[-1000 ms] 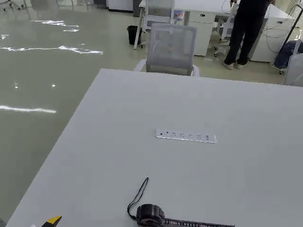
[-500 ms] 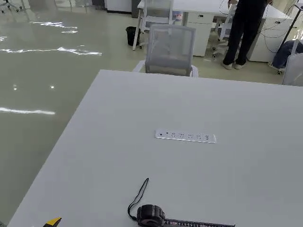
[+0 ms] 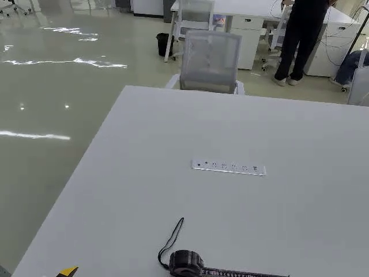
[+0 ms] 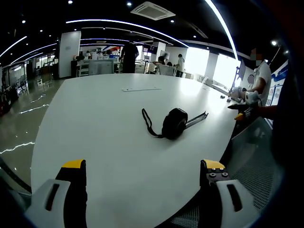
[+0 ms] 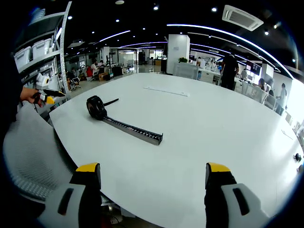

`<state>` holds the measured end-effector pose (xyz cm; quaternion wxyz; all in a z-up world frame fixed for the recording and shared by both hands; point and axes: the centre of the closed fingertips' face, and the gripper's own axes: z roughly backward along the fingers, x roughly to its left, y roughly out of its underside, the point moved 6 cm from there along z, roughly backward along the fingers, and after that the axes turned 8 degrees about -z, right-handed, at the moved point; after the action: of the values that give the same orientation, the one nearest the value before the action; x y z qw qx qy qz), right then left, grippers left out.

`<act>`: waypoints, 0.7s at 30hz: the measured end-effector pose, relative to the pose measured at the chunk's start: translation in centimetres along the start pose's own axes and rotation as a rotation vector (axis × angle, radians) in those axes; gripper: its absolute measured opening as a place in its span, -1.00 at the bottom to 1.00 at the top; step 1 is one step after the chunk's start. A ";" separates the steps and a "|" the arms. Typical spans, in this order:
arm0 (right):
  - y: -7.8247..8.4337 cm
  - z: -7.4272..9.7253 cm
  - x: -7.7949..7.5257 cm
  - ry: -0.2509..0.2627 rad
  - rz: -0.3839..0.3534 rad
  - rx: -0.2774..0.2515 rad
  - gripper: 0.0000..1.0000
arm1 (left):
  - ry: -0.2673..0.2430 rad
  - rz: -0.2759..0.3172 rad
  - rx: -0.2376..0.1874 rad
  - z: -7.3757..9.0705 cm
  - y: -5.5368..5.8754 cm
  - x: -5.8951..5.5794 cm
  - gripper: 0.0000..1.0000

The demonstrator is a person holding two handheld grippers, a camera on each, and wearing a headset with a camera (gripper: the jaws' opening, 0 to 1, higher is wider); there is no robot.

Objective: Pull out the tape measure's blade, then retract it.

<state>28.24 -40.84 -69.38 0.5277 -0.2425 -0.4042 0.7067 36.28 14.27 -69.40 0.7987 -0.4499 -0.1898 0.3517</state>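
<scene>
A black tape measure (image 3: 185,264) lies near the front edge of the white table (image 3: 173,144), its wrist strap (image 3: 172,239) looping away from me. Its blade (image 3: 245,273) is pulled out and rests flat on the table toward the right. In the left gripper view the case (image 4: 175,123) sits ahead and to the right of my left gripper (image 4: 142,171), which is open, holds nothing and hangs over the table's near rim. My right gripper (image 5: 152,173) is open too, well short of the blade's end hook (image 5: 159,138). A yellow fingertip (image 3: 68,271) peeks in at the lower left.
A white power strip (image 3: 229,168) lies mid-table. A grey mesh chair (image 3: 210,60) stands at the far edge, and a person (image 3: 300,34) stands beyond it by other desks. A mesh chair back (image 5: 23,152) is close to the table's front edge.
The head camera has shifted slightly. The tape measure, its blade and the yellow fingertip keep their places.
</scene>
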 end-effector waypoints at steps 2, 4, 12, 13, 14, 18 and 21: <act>-0.1 0.0 0.0 0.002 -0.001 0.006 0.87 | 0.003 -0.004 -0.001 0.0 -0.4 0.0 0.97; -0.2 -0.1 -0.1 0.007 0.001 0.003 0.86 | 0.004 -0.012 -0.003 -0.1 -1.0 -0.1 0.97; -0.6 -0.8 -0.4 0.004 0.032 0.016 0.83 | -0.006 0.110 0.025 -2.4 -2.4 -2.3 0.97; -0.5 -0.9 -0.3 -0.002 0.039 0.024 0.82 | -0.002 0.105 0.032 -2.9 -2.7 -2.6 0.97; -0.4 -1.0 -0.4 -0.007 0.044 0.030 0.82 | -0.001 0.096 0.029 -3.2 -3.0 -3.0 0.97; -0.3 -1.3 -0.4 -0.025 0.070 0.041 0.80 | 0.002 0.050 0.004 -4.6 -4.3 -4.5 0.97; -0.3 -1.5 -0.6 -0.030 0.084 0.040 0.78 | -0.016 0.029 -0.004 -5.6 -5.1 -5.1 0.97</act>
<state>29.73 -40.89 -70.03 0.4961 -0.2381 -0.3872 0.7397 38.26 5.48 -67.91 0.7911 -0.4513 -0.1904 0.3663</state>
